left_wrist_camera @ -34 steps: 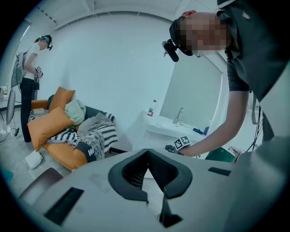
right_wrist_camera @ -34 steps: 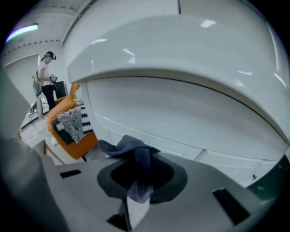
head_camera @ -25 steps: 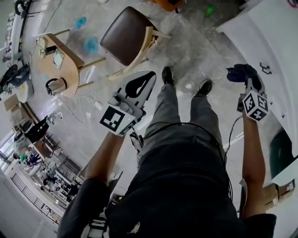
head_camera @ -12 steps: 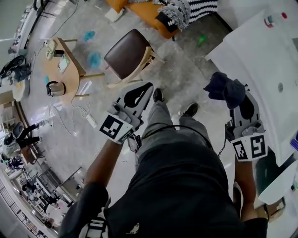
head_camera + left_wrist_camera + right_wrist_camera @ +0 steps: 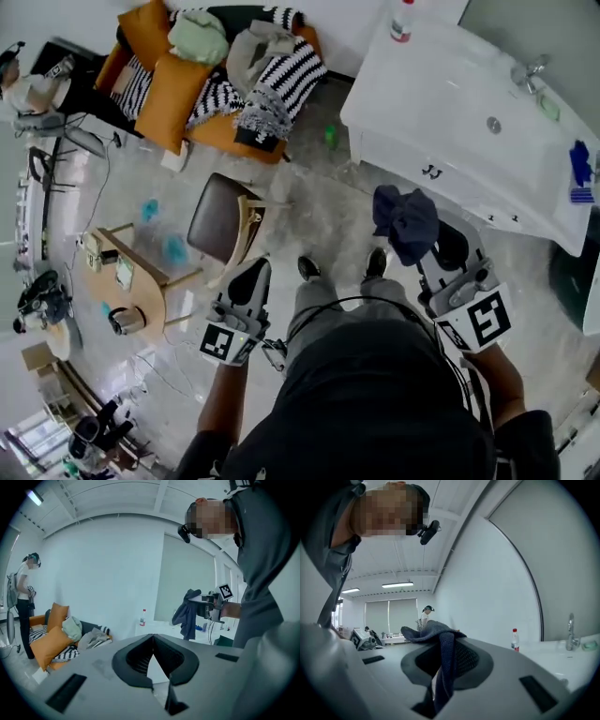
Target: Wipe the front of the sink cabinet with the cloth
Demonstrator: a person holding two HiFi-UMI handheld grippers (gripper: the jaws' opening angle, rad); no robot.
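The dark blue cloth [image 5: 405,223] hangs bunched from my right gripper [image 5: 421,246], which is shut on it. In the right gripper view a strip of the cloth [image 5: 442,663] runs down between the jaws. The white sink cabinet [image 5: 441,141] stands ahead at the upper right. Its front panel with small dark handles [image 5: 431,172] lies just beyond the cloth, apart from it. My left gripper [image 5: 255,269] is held low at the left over the floor, shut and holding nothing, its tips meeting [image 5: 153,637]. The left gripper view also shows the cloth [image 5: 186,614] hanging in the air.
A brown chair [image 5: 217,217] stands on the floor left of my feet, with a small wooden table [image 5: 131,281] beyond it. An orange sofa [image 5: 178,70] piled with clothes is at the back. A bottle [image 5: 401,19] and faucet [image 5: 530,70] sit on the sink top. Another person [image 5: 24,599] stands far left.
The view has swung so the sink cabinet now lies ahead. My right gripper with the cloth has come up before the cabinet front. My left gripper has dropped lower and nearer my body.
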